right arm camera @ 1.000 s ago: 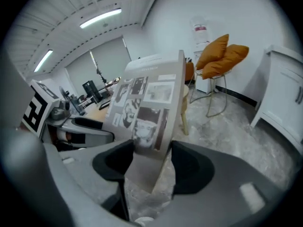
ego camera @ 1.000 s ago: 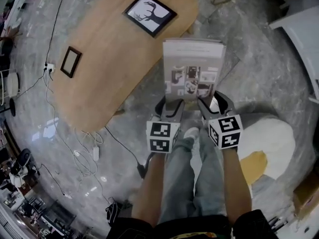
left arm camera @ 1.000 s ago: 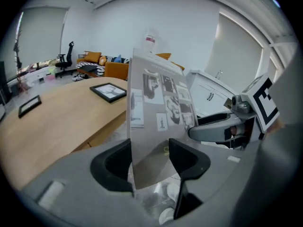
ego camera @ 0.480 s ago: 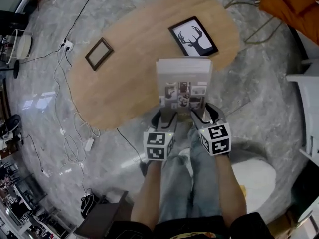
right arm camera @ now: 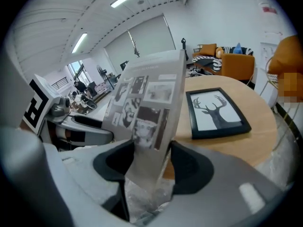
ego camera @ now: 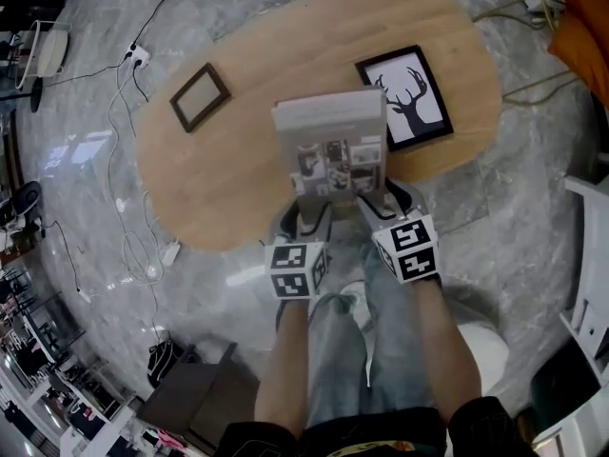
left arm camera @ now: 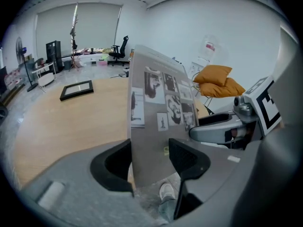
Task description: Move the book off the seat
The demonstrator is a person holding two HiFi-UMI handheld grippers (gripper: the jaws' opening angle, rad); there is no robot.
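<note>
**Book held above the worktop by both grippers**

We see the book [ego camera: 331, 150] lifted clear of every surface. Its printed cover faces up toward the head camera, and its near edge is taken by the two grippers side by side.

- **Left gripper** [left arm camera: 149, 161]: it holds the near-left part of the book. The jaws stand fairly wide, the book fills the gap between them, and a dark pad bears on each side of it.
- **Right gripper** [right arm camera: 150, 164]: it holds the near-right part in the same manner, with a pad pressed against either side of the book.

In the head view the book hangs over the near half of the oval wooden worktop [ego camera: 238, 184]. It lies between a small dark empty frame [ego camera: 200, 96] toward the left and a framed deer silhouette [ego camera: 409, 98] toward the right. Both frames lie flat on the wood. The book's far right corner overlaps the deer picture in this view.

The orange cushions [ego camera: 582, 17] sit at the upper right, well apart from the book. White cables [ego camera: 133, 246] trail across the grey marbled floor [ego camera: 533, 188] to the left of the worktop.
</note>
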